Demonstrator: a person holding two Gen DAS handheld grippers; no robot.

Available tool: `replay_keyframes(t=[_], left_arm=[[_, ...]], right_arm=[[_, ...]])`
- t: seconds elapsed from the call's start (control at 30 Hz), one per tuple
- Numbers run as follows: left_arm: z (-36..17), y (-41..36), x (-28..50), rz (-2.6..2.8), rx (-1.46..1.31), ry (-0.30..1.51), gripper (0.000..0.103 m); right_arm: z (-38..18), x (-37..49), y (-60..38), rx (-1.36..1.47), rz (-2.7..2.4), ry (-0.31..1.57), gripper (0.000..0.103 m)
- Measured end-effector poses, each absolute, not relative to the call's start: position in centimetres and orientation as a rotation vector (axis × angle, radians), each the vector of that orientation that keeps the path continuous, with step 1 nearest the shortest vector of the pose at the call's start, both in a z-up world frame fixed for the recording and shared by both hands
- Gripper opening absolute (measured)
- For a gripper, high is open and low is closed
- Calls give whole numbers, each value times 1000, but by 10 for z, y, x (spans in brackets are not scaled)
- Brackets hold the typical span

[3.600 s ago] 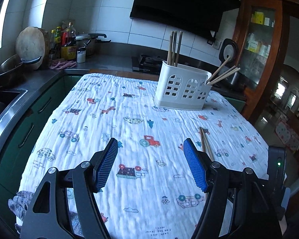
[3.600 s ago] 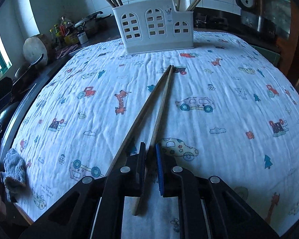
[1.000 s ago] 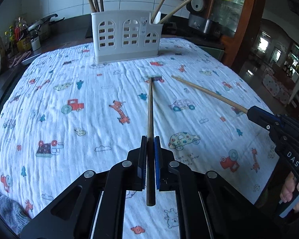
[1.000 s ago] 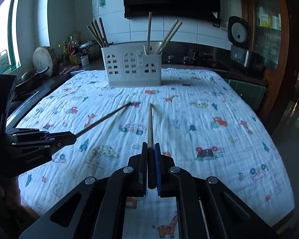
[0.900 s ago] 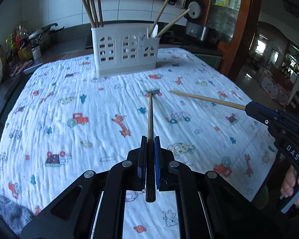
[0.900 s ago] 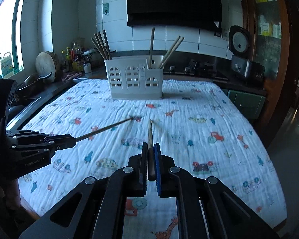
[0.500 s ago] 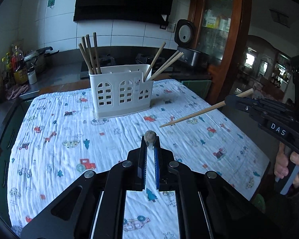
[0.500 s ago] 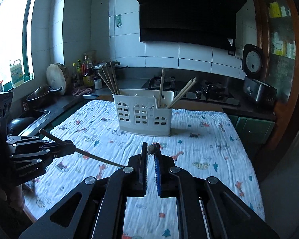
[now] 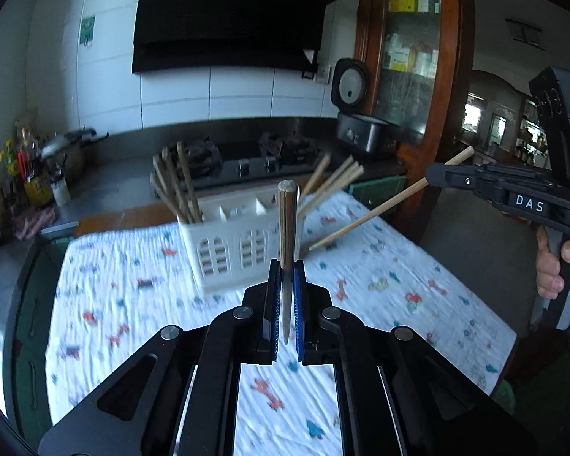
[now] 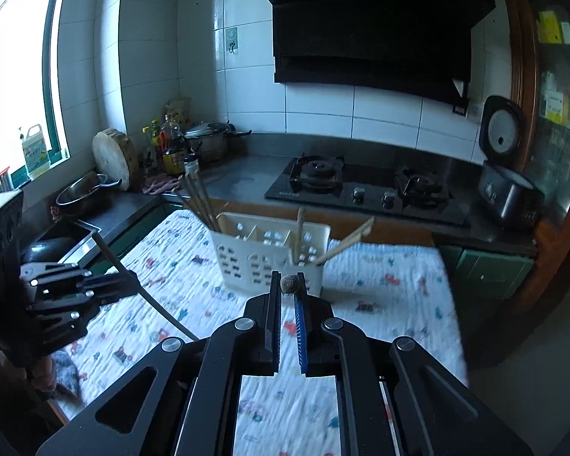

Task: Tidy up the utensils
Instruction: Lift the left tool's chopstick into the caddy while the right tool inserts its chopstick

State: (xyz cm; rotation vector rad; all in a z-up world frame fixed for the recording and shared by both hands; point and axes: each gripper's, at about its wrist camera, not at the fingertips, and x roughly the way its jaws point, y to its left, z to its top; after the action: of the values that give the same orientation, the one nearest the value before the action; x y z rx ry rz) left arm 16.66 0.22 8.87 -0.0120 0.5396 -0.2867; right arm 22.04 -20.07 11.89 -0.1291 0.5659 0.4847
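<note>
My left gripper (image 9: 286,266) is shut on a wooden chopstick (image 9: 287,228) that sticks up and forward, seen nearly end-on. My right gripper (image 10: 287,279) is shut on a second chopstick (image 10: 289,283), only its round end showing. Each view shows the other gripper: the right gripper (image 9: 437,176) at the right with its chopstick (image 9: 364,218) slanting down to the left, the left gripper (image 10: 131,281) at the left. Both hang high above the cloth-covered table (image 9: 133,296). The white slotted holder (image 9: 231,243) (image 10: 262,254) stands at the table's far side with several chopsticks in it.
A gas hob (image 10: 364,186) and steel counter run behind the table. A rice cooker (image 10: 507,193) is at the right, bottles (image 10: 171,152), a pot and a chopping block (image 10: 114,157) at the left, a sink (image 10: 64,235) beyond the left edge. A hand (image 9: 554,269) holds the right gripper's handle.
Both grippers have risen well above the table, each carrying its chopstick off the cloth and tilting it up. The holder now sits lower and farther in both views.
</note>
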Motion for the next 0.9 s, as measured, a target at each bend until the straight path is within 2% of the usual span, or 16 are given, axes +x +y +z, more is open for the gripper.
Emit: replay_keyframes(t=[0.2, 0.37, 0.9], left_arm=[[149, 11, 195, -241, 3, 419, 5], [175, 17, 225, -192, -1, 371, 5], [131, 36, 315, -153, -45, 523, 5]], right_arm=[[150, 249, -202, -134, 462, 571, 7], [152, 273, -196, -142, 466, 599, 7], [114, 338, -174, -157, 480, 705, 7]])
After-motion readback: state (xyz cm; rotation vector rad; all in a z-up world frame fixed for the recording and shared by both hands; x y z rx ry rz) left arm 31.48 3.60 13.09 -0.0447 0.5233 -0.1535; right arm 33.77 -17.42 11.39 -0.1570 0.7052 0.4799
